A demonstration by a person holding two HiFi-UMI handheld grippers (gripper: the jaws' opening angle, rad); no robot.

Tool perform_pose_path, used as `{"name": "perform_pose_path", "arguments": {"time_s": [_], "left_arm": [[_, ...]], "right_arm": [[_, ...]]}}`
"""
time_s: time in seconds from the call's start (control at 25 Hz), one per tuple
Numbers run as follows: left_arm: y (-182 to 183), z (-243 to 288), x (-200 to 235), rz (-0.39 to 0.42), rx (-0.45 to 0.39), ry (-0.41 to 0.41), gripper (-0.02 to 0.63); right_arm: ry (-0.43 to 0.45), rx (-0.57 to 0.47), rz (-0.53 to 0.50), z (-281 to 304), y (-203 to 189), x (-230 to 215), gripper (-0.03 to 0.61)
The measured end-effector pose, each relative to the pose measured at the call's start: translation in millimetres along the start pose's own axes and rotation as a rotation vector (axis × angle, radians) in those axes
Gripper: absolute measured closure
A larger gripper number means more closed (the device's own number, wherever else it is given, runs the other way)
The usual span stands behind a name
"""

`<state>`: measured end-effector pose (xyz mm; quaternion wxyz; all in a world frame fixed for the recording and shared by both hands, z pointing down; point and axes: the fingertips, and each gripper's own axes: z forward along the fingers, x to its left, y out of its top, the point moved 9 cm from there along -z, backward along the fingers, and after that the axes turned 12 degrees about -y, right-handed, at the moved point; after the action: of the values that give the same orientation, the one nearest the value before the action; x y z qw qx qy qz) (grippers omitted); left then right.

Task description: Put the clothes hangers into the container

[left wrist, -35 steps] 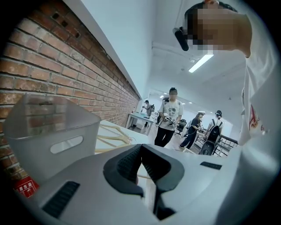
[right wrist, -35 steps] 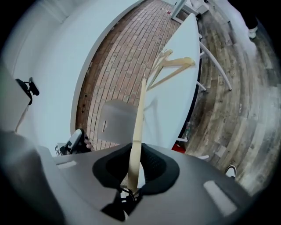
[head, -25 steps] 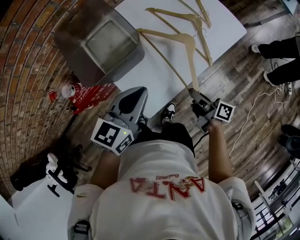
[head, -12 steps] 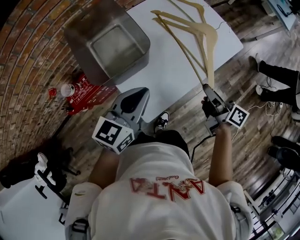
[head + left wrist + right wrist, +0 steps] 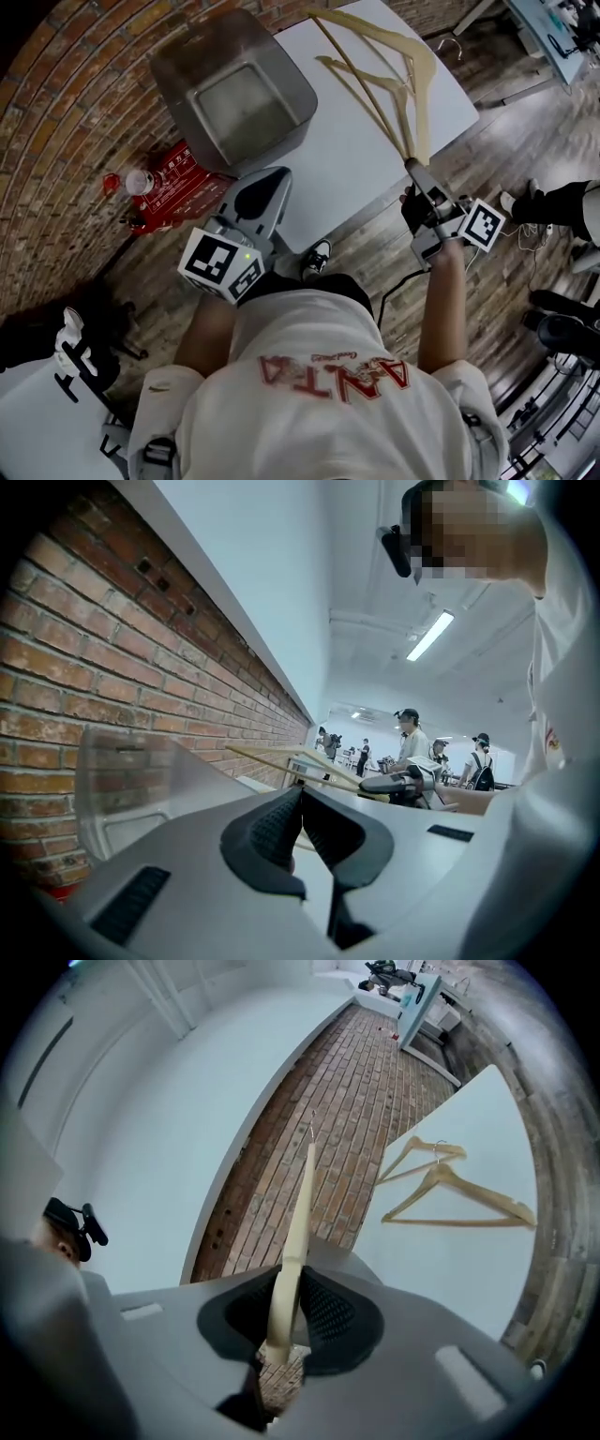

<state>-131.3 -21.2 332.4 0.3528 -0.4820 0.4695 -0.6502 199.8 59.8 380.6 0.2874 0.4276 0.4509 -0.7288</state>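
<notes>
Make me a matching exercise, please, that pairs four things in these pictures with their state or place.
Things:
1. left gripper
2. right gripper
3. container
4. loose hangers

States or places:
A. lying flat on the table
B. shut on a hanger
C. shut, nothing held
D. grey, open on top

Pairs: 1-C, 2-B, 3-D, 4-A

White T-shirt (image 5: 309,323), red lettering (image 5: 337,370), grey left tool (image 5: 301,797) with square-marker cube (image 5: 220,272)
</notes>
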Motion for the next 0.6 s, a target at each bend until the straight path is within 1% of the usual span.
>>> {"name": "perform_pose_path", "arguments": {"time_s": [0.2,0.4,0.6], "left_arm": [[5.8,-15.2,2.7,0.004,-0.026,0.019,0.604],[8.4,-36.3,6.9,0.014,-0.056,0.042,0.604],[16.0,-57.8,14.0,0.015,-0.076,0.083,0.604]], "right_arm": [[0.033,0.038,-0.015,21.9,-0.8,26.1,0.525],[0.071,0.079,-0.005,46.3,-14.8,46.3,0.525],[0.069,0.149,-0.056,72.7,-25.0,62.5,0.525]]}}
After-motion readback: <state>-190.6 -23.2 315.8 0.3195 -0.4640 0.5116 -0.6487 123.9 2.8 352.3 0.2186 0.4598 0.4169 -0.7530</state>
